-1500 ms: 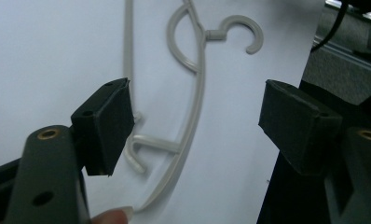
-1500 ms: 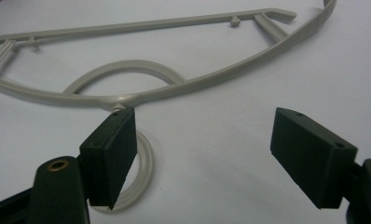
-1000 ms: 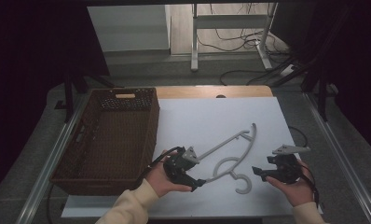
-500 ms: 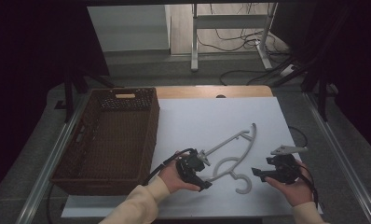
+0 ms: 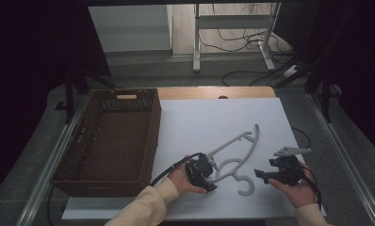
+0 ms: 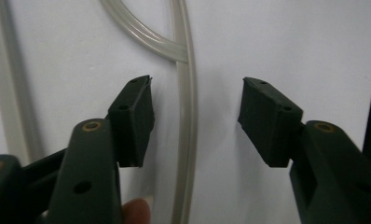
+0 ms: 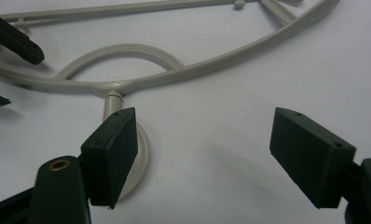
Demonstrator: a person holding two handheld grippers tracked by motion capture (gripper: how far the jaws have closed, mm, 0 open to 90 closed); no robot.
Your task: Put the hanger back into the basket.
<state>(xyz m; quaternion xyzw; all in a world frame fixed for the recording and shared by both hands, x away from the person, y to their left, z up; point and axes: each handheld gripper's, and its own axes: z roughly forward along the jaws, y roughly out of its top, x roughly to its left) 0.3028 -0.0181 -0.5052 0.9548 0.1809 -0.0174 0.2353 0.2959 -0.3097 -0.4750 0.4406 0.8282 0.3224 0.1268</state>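
A pale grey plastic hanger lies flat on the white table top, its hook toward the near edge. My left gripper is low over the hanger's left arm. In the left gripper view its jaws straddle one bar of the hanger; they have just been closing, with a gap still on both sides of the bar. My right gripper hovers to the right of the hook. Its jaws stand wide apart over bare table, the hook just behind one pad.
A dark brown wicker basket stands on the left side of the table. The white sheet has bare room behind the hanger. Cables lie on the floor beyond the table's far edge.
My left gripper has moved right and down onto the hanger's left arm, and its jaws have narrowed around the bar. The right gripper and the hanger have stayed put.
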